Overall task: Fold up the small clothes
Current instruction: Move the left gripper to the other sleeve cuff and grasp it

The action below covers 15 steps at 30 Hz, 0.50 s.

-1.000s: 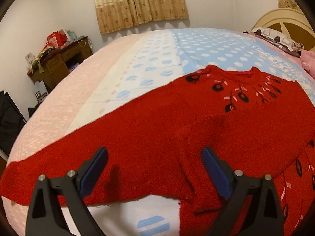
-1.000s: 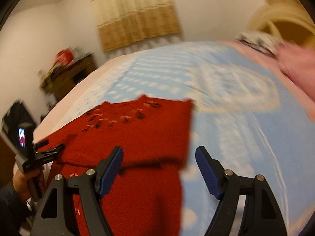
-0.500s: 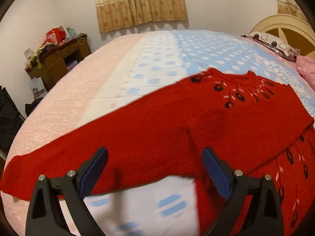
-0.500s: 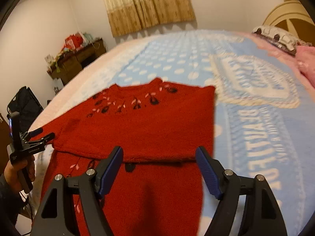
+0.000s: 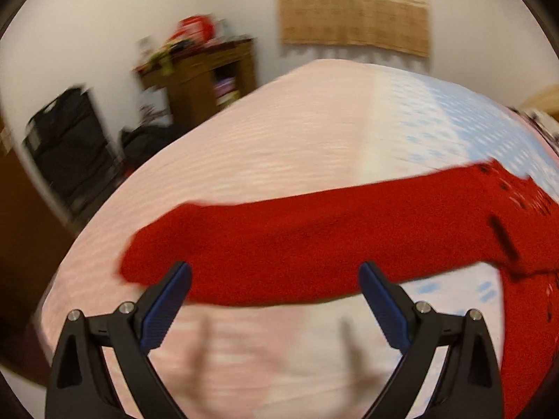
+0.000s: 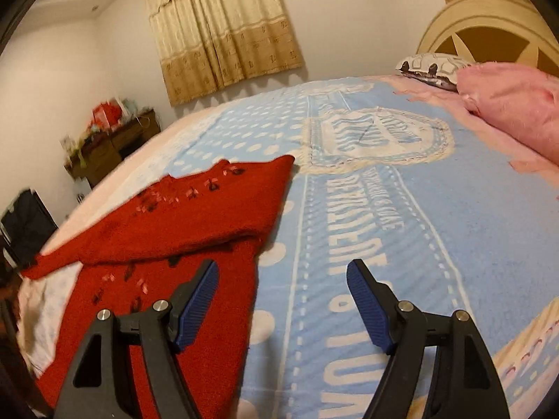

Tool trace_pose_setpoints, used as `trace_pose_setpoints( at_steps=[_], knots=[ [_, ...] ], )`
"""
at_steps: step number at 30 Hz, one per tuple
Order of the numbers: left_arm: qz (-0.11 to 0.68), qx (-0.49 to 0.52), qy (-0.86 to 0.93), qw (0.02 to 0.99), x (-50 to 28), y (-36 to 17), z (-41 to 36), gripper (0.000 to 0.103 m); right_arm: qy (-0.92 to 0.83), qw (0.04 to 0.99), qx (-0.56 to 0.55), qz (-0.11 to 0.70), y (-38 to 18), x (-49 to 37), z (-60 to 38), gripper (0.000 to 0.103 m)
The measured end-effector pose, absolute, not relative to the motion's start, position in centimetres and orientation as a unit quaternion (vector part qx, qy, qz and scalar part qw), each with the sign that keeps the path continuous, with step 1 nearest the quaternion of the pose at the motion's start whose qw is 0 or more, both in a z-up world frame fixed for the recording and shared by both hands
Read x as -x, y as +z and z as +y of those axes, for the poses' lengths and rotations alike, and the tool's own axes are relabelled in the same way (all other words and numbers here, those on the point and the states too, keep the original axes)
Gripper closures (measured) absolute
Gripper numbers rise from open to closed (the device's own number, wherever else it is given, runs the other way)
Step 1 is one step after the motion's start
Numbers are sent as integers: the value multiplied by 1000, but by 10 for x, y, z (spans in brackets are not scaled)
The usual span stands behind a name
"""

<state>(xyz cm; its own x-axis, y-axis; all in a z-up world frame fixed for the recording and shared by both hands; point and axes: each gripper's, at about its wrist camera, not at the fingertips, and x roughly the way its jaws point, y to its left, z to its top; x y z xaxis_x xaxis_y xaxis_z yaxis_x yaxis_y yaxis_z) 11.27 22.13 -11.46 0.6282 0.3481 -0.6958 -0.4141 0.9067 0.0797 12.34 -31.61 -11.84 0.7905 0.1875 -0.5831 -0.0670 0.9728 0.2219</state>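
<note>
Blue-and-pink bedspread [image 6: 454, 230] (curtained wall behind) carries red sweater [image 6: 195, 216].

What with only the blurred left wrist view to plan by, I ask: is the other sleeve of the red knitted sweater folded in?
Observer: Yes. In the right wrist view the red knitted sweater has that sleeve lying folded across its chest.
Operator: And the right gripper?
Observer: The right gripper is open and empty, one of its blue fingers showing over the sweater's edge, the other over the light blue printed blanket.
</note>
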Motion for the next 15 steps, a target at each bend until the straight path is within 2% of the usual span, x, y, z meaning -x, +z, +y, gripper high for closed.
trace_pose_setpoints(
  at_steps=[7, 15],
  knots=[
    [347, 113, 306, 879, -93, -121, 289, 5, 73, 941, -64, 326, -123, -125, -303, 27],
    [352, 216, 303, 859, -107, -144, 326, 5, 54, 938, -53, 339, -127, -126, -300, 27]
  ],
)
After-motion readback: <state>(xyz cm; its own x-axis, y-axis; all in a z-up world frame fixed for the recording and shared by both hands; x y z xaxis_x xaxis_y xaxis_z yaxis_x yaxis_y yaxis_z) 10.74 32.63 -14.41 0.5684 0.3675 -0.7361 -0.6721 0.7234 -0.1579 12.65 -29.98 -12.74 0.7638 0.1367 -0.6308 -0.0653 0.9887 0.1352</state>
